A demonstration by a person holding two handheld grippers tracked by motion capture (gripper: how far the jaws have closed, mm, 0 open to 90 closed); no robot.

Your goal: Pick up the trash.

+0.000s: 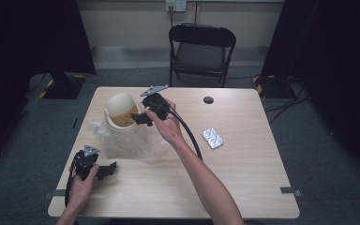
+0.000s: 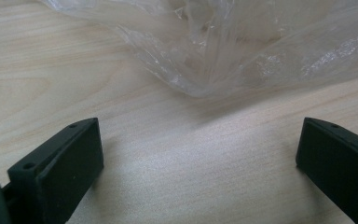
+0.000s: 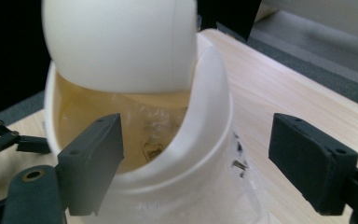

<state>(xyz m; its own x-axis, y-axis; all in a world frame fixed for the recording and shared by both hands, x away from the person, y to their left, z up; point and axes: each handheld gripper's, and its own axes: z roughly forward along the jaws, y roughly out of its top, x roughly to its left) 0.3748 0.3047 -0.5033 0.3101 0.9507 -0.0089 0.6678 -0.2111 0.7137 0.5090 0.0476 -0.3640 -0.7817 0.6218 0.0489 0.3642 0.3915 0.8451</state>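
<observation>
Cream swing-lid bin (image 1: 121, 112), clear liner inside, right tongs (image 3: 193, 163) spread astride rim, left tongs (image 2: 196, 158) spread.

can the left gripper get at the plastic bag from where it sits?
Probably yes. The left gripper is open just above the table, and the crumpled clear plastic bag lies straight ahead of its jaws with bare wood between. The right gripper is up at the cream bin, out of that path.
</observation>
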